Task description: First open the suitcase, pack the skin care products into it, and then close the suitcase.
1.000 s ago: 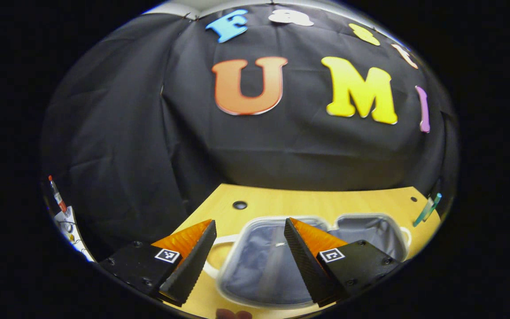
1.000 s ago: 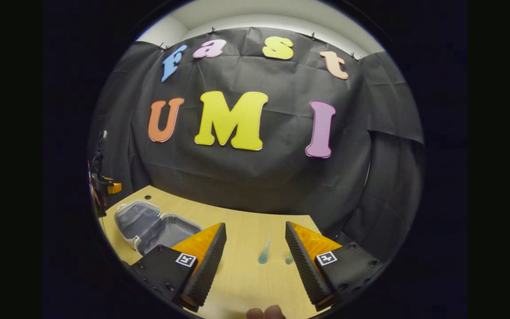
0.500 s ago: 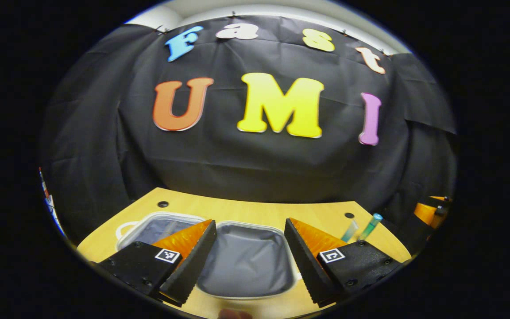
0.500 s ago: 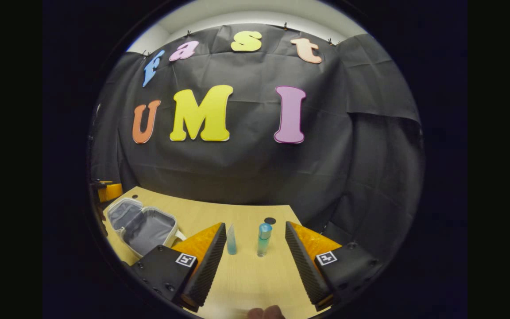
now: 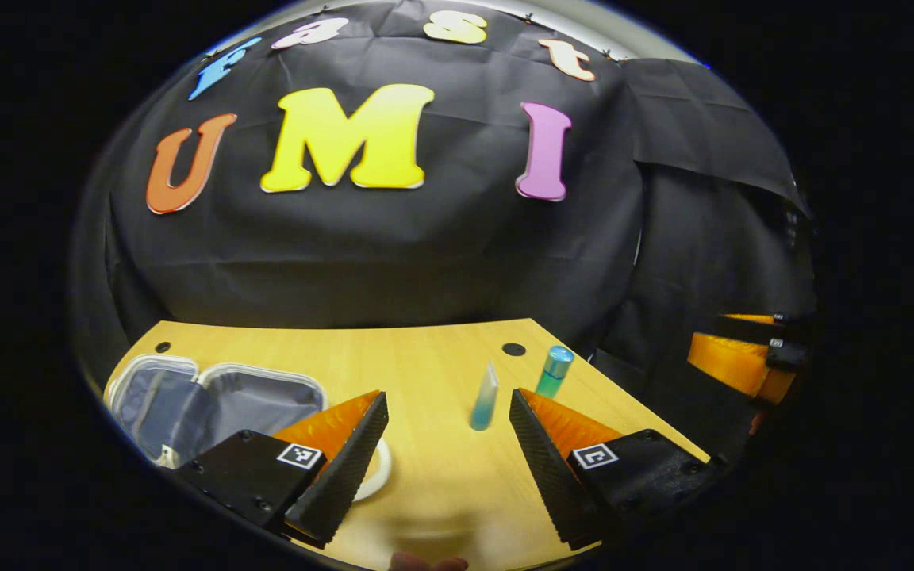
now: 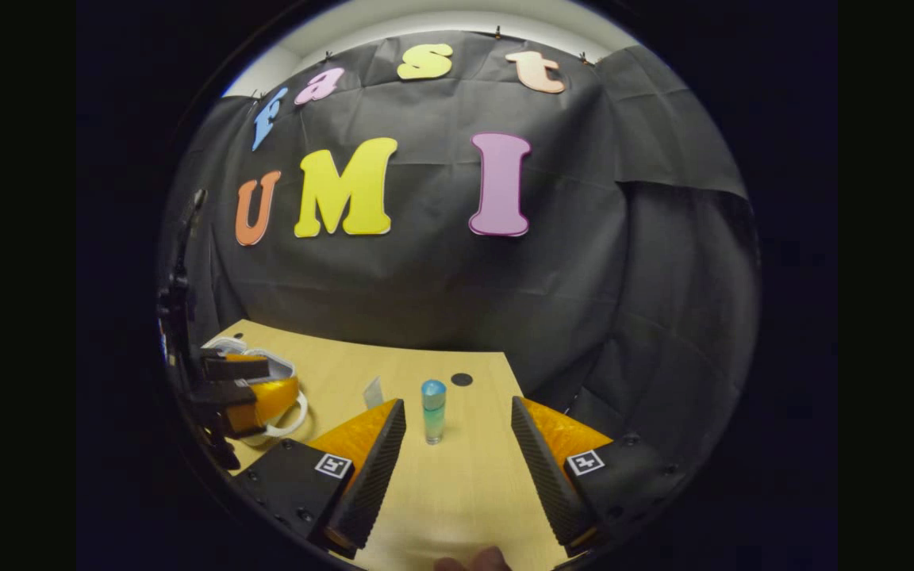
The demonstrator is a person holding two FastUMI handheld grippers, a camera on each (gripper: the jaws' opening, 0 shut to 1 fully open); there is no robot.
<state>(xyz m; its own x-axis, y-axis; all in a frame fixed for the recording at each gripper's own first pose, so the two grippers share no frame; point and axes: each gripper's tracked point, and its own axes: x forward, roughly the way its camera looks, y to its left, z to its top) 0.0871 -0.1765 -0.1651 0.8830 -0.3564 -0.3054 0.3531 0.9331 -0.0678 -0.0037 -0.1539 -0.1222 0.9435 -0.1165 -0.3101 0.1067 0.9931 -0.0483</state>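
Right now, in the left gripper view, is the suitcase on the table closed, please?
No, the suitcase lies open on the table, with the grey lining of both halves showing.

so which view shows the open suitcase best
The left gripper view: the suitcase lies open on the table, both grey-lined halves visible. In the right gripper view, the left gripper covers most of it, leaving its white rim and handle.
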